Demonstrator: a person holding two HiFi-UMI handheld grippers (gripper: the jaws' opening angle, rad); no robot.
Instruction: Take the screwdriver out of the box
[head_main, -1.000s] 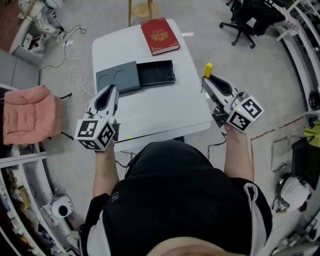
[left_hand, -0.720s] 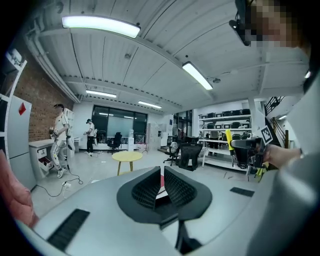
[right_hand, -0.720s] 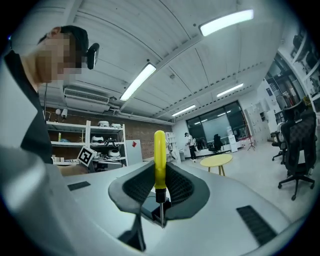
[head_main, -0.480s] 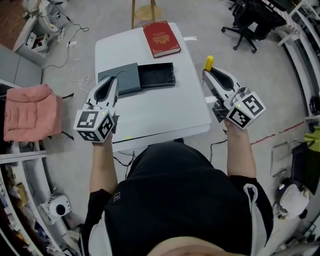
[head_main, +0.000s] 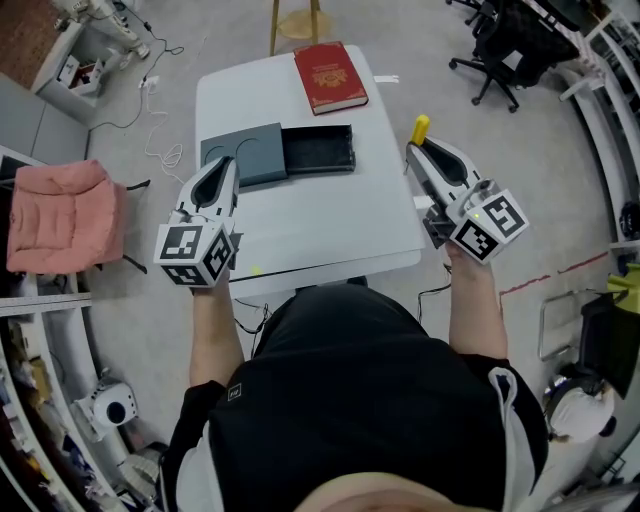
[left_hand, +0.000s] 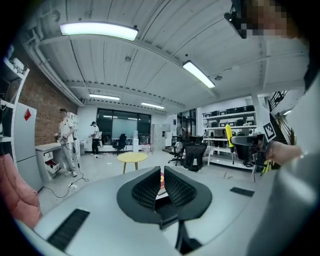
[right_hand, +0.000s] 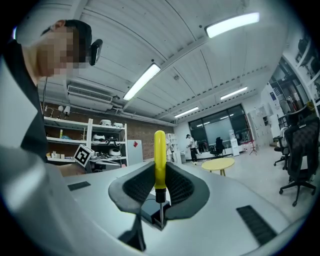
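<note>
My right gripper (head_main: 412, 153) hangs just off the right edge of the white table (head_main: 330, 220), shut on a screwdriver (head_main: 420, 129) whose yellow handle sticks out past the jaws. In the right gripper view the screwdriver (right_hand: 159, 159) stands upright between the pads, its thin shaft pointing down. The dark box (head_main: 318, 148) lies open on the table, and its grey lid (head_main: 243, 157) rests beside it on the left. My left gripper (head_main: 226, 166) hovers over the table's left side near the lid, shut with nothing in it. In the left gripper view its pads (left_hand: 172, 182) nearly meet.
A red book (head_main: 331, 77) lies at the table's far end. A pink-cushioned chair (head_main: 55, 215) stands to the left, and a black office chair (head_main: 500, 40) at the far right. A round yellow table (head_main: 300, 22) stands beyond. Cables trail on the floor at left.
Both grippers stay about where they were. The right one keeps its hold on the screwdriver.
</note>
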